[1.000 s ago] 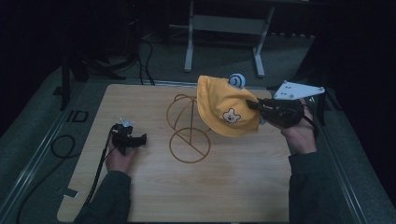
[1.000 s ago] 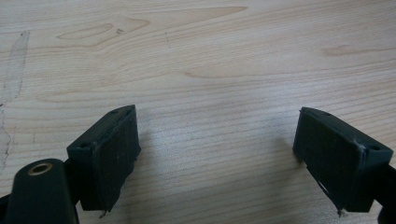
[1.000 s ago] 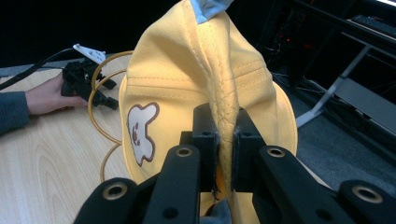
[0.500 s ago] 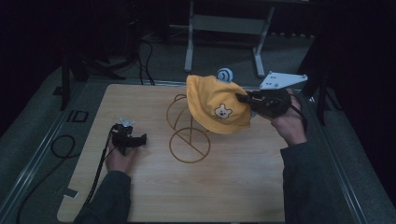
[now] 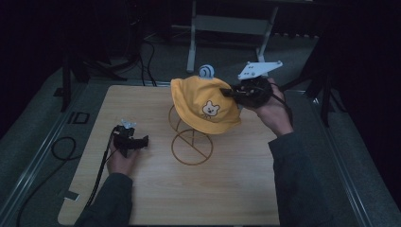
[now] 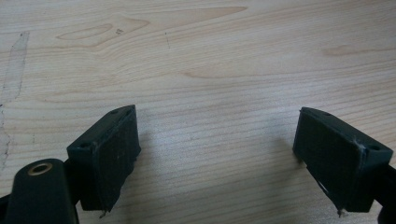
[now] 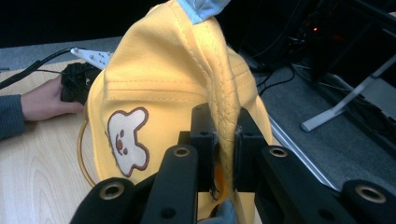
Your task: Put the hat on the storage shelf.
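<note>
A: What is the right gripper (image 5: pixel 230 92) doing?

B: It is clenched on the brim of the yellow hat (image 5: pixel 204 105). In the right gripper view the two black jaws pinch a stitched fold of the yellow hat (image 7: pixel 187 88) between their pads, and the cloth rises straight up from between them.

A: Where does the hat sit relative to that gripper?

B: The hat hangs just ahead of the jaws, its crown spreading away from them. The bear face patch (image 7: pixel 126 142) lies to the left of the jaws in the right gripper view. In the high view the hat is over the top of the wire stand (image 5: pixel 191 146); whether it touches the wire cannot be told.

A: And the left gripper (image 5: pixel 140 140)?

B: It is released. In the left gripper view its pads (image 6: pixel 114 156) stand wide apart with nothing between them, and bare wood of the table (image 6: pixel 210 60) lies ahead of and under them.

A: How far is it from the hat?

B: It is well apart from the hat, with the stand's ring base between them.
</note>
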Available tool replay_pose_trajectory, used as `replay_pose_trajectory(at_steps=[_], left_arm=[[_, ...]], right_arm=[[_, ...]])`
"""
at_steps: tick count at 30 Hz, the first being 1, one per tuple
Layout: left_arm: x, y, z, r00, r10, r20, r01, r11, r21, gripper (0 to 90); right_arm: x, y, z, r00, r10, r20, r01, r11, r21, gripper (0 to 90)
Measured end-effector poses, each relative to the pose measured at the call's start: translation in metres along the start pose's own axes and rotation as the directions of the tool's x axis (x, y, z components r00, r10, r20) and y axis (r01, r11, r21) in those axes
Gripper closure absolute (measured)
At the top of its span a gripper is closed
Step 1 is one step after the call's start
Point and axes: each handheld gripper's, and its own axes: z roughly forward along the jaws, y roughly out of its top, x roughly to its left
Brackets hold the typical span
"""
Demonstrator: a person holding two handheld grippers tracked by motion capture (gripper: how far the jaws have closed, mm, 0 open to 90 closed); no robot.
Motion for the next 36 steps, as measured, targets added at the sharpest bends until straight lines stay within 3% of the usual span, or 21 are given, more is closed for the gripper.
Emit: replay_pose_trajectory(at_steps=[8,16,21,25,28,31,36], left_arm=[[0.000,0.000,0.000,1.0000,-0.001,0.001,0.001,1.0000,0.001,14.6],[0.000,0.000,0.000,1.0000,0.000,0.001,0.000,1.0000,0.001,14.6],[0.000,0.000,0.000,1.0000,0.001,0.001,-0.001,1.0000,0.002,14.6],[0.000,0.000,0.000,1.0000,0.000,0.001,0.000,1.0000,0.001,14.6],[0.000,0.000,0.000,1.0000,0.001,0.001,-0.001,1.0000,0.002,14.6],[0.000,0.000,0.000,1.0000,0.000,0.001,0.000,1.0000,0.000,14.6],[0.000,0.000,0.000,1.0000,0.000,0.001,0.000,1.0000,0.001,14.6]], right_arm=[[0.007,0.018,0.029,0.9997,0.000,-0.026,0.000,1.000,0.021,80.4],[0.024,0.034,0.057,0.9984,-0.038,-0.042,0.040,0.997,0.064,79.1],[0.036,0.037,0.071,0.9951,-0.087,-0.047,0.093,0.986,0.136,80.1],[0.037,0.036,0.072,0.9960,-0.080,-0.039,0.085,0.984,0.156,79.6],[0.036,0.036,0.071,0.9969,-0.077,-0.017,0.079,0.986,0.150,68.4],[0.034,0.038,0.064,0.9989,-0.046,-0.006,0.047,0.994,0.098,53.1],[0.027,0.039,0.047,0.9997,0.007,0.022,-0.007,1.000,0.018,40.3]])
